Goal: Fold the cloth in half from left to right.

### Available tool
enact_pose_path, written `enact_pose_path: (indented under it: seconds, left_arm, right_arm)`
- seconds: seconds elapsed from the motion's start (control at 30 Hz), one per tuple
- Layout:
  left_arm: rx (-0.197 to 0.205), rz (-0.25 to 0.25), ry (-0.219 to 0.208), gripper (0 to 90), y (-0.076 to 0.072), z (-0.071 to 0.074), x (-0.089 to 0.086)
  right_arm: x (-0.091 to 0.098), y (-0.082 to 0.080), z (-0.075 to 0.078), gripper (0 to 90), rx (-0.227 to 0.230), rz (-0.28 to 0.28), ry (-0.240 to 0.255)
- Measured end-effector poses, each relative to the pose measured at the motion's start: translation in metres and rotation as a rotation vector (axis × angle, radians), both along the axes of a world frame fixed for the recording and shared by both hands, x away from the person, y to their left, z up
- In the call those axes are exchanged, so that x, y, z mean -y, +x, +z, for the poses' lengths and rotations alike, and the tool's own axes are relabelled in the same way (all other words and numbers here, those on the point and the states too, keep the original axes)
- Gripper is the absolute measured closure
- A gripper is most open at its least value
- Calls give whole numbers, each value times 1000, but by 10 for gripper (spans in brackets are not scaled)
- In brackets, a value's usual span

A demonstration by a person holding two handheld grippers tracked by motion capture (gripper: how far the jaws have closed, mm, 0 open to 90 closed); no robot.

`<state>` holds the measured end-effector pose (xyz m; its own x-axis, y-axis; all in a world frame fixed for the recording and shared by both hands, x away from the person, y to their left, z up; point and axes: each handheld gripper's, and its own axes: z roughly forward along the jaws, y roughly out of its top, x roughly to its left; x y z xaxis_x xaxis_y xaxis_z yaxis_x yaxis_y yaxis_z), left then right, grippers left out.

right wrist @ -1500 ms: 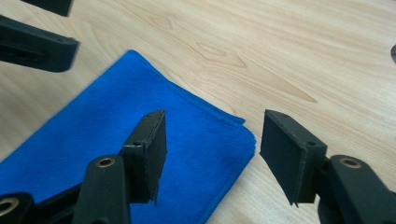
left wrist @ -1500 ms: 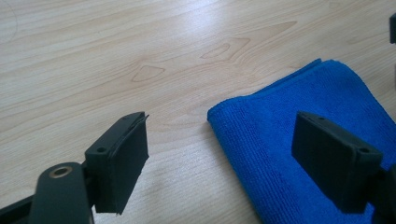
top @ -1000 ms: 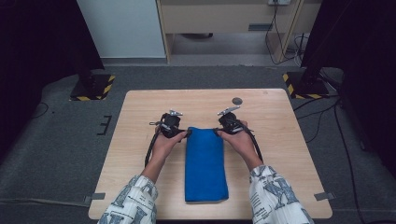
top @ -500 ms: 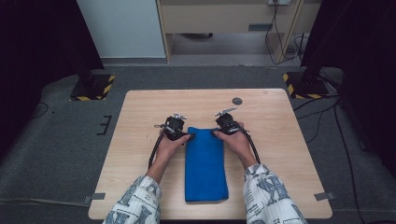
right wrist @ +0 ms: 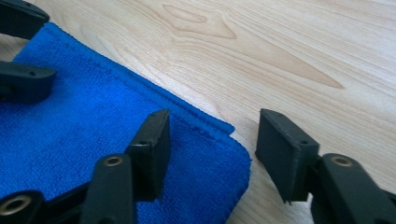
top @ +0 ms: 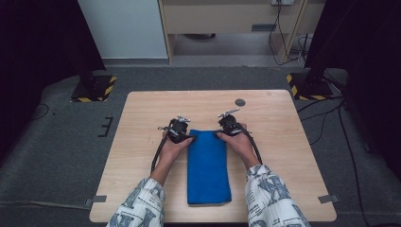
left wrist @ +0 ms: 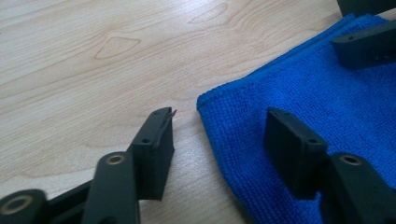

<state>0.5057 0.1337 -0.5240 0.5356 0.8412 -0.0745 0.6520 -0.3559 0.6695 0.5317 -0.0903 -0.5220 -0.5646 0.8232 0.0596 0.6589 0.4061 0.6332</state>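
Observation:
A folded blue cloth (top: 207,166) lies lengthwise on the wooden table (top: 142,113), reaching toward the near edge. My left gripper (top: 185,136) rests at the cloth's far left corner. In the left gripper view it (left wrist: 218,128) is open, its jaws straddling that corner of the cloth (left wrist: 299,93). My right gripper (top: 222,132) sits at the far right corner. In the right gripper view it (right wrist: 212,133) is open too, one jaw over the cloth (right wrist: 84,126) and one over bare wood. Each gripper view also shows the other gripper's black jaws farther off.
A small dark round disc (top: 240,102) is set into the table near its far edge. Black stands with yellow-striped bases (top: 92,87) flank the table on the floor. Cables (top: 326,118) trail to the right.
Both grippers have slid a little toward the person and inward, settling at the cloth's far corners. The cloth has not moved.

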Motion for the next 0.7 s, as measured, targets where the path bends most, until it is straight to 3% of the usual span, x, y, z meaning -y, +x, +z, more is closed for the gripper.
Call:
enact_pose_path:
  seconds: [0.37,0.6,0.7]
  left_arm:
    - [18,-1,-12,523,-3,-1,1]
    - [18,-14,-14,645,-5,-1,3]
    - [18,-18,-24,698,-4,-1,3]
  right_arm:
    - [-6,-7,1,672,12,49,-18]
    - [-7,-11,0,831,5,72,18]
    - [-6,-13,-1,851,17,73,32]
